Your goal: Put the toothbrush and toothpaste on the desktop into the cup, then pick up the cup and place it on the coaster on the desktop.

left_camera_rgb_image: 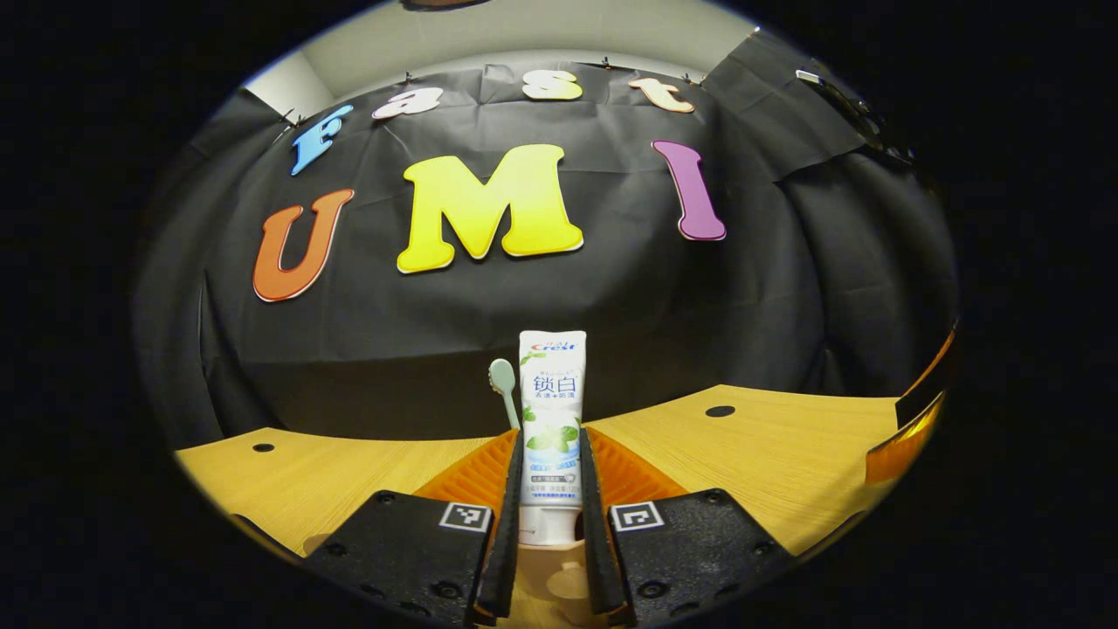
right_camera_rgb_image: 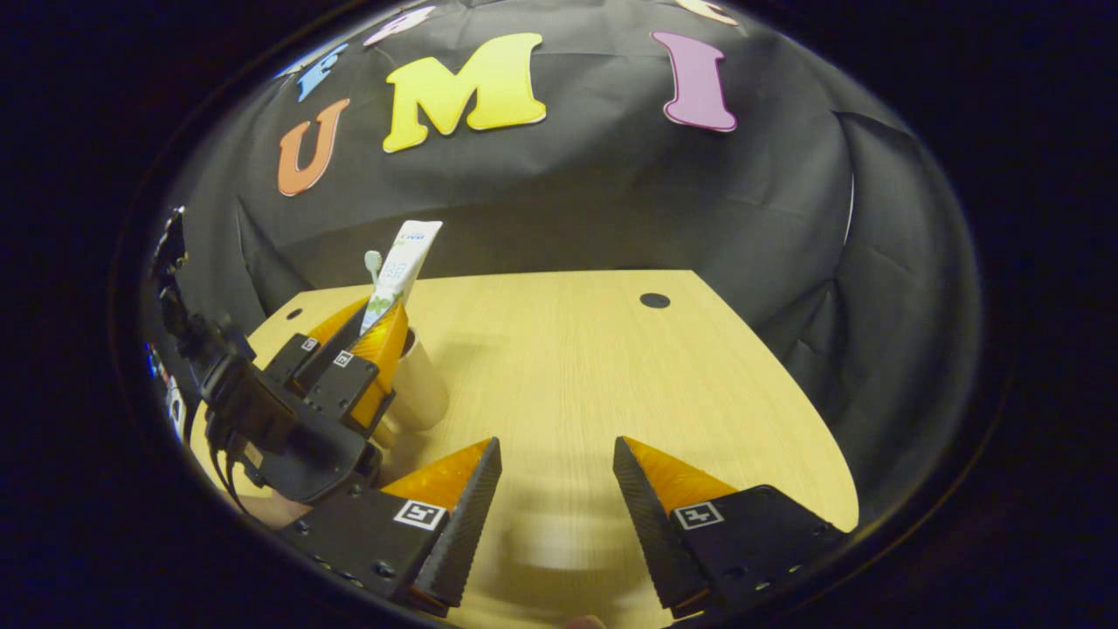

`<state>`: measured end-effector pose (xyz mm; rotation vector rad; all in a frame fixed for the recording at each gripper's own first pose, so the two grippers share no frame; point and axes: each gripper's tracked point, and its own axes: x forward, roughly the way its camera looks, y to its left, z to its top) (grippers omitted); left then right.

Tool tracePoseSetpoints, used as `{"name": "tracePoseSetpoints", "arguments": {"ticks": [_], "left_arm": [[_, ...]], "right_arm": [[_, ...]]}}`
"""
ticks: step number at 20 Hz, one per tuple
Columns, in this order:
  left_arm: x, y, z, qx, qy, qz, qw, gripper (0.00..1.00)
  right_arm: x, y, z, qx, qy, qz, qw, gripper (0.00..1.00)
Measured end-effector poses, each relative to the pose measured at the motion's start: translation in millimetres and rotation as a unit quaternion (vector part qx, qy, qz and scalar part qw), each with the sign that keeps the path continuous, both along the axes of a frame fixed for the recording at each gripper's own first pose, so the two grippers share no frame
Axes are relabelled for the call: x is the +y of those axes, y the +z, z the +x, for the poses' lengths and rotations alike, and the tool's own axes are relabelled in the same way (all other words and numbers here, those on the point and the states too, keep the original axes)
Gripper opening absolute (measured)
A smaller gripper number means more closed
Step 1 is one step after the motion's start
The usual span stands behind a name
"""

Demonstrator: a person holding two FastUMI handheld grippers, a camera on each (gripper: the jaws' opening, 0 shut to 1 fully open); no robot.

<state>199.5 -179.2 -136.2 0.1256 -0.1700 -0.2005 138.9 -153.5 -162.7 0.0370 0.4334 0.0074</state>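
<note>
1. In the left gripper view, the left gripper points forward and level over the desk; its two fingers stand nearly parallel and close together, both pressing on the white upright toothpaste tube between them.
2. In the right gripper view, the right gripper hovers above the tabletop; its jaws are spread wide with nothing between them.
3. In that same view the left gripper appears at the left, tilted upward; part of a hand shows beneath its body.

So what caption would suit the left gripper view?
Left tongs clamp an upright toothpaste tube over the cup, toothbrush already inside.
</note>
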Motion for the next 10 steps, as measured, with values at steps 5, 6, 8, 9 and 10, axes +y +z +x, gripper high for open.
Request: {"name": "tracePoseSetpoints", "arguments": {"ticks": [5,6,8,9,10], "left_arm": [[-5,-13,-10,0.025,-0.009,-0.014,1.0,0.41],[-4,-12,-13,0.028,-0.007,-0.016,0.999,0.41],[-5,-11,-20,0.034,-0.011,-0.017,0.999,0.43],[-5,-10,-24,0.035,-0.01,-0.02,0.999,0.45],[-4,-6,-26,0.033,-0.01,-0.024,0.999,0.45]], "right_arm": [[7,3,4,-0.008,0.005,0.001,1.0,0.79],[8,4,4,-0.01,0.006,0.001,1.0,0.8],[9,5,5,-0.012,0.005,0.004,1.0,0.79],[10,6,5,-0.013,0.005,0.006,1.0,0.79],[11,5,5,-0.013,0.005,0.007,1.0,0.79]]}}
